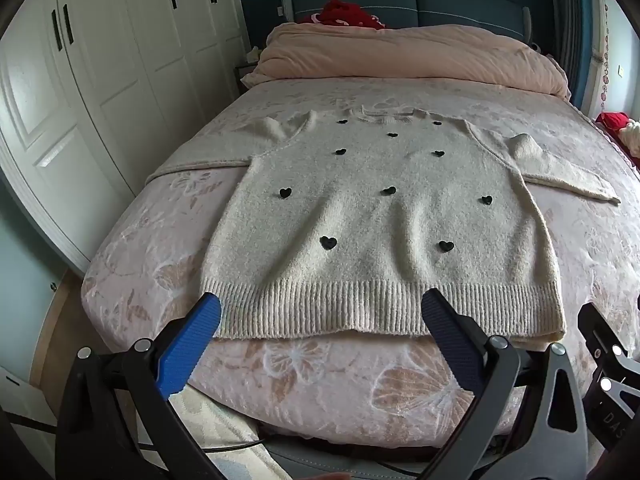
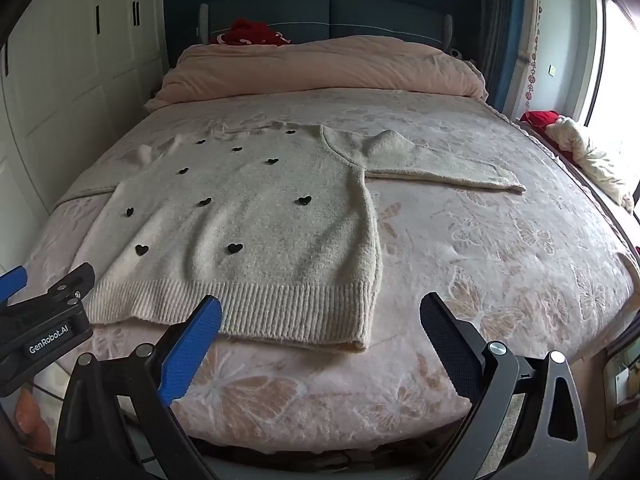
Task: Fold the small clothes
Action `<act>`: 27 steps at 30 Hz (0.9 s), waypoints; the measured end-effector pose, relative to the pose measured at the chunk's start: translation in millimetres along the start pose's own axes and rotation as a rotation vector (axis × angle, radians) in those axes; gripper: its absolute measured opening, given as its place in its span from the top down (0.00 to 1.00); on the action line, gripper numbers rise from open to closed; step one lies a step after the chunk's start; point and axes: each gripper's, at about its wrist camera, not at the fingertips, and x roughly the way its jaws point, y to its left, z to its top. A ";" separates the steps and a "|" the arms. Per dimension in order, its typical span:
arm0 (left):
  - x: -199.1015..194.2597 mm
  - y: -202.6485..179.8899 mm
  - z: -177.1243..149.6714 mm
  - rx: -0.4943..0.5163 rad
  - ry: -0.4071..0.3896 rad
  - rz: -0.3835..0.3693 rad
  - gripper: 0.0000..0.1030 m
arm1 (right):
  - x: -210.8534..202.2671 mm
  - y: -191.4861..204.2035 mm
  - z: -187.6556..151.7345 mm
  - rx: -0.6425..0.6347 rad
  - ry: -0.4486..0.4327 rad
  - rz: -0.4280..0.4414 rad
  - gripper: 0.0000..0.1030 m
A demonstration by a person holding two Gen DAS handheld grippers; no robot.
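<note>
Spread fingers (image 1: pixel 216 312) before sweater (image 1: pixel 380 216) hem

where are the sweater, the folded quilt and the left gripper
sweater (image 1: pixel 380 220), left wrist view, middle of its front
folded quilt (image 1: pixel 400 52), left wrist view, top of the roll
left gripper (image 1: pixel 320 316), left wrist view, midway between its open fingertips

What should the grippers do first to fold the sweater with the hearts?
Probably move the right gripper out to the sleeve and fold it across the sweater. The sweater lies flat on the bed with both sleeves spread, and both grippers are open and empty, just short of the hem.
</note>
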 end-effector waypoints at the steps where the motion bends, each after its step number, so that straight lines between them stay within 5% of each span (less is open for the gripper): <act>1: 6.2 -8.0 -3.3 0.004 -0.003 0.004 0.05 | 0.0 0.0 0.4 0.001 0.001 0.001 0.05; 27: 4.3 -17.1 -7.0 0.033 -0.006 0.013 0.05 | -0.4 2.5 -3.1 -0.003 0.005 0.015 0.05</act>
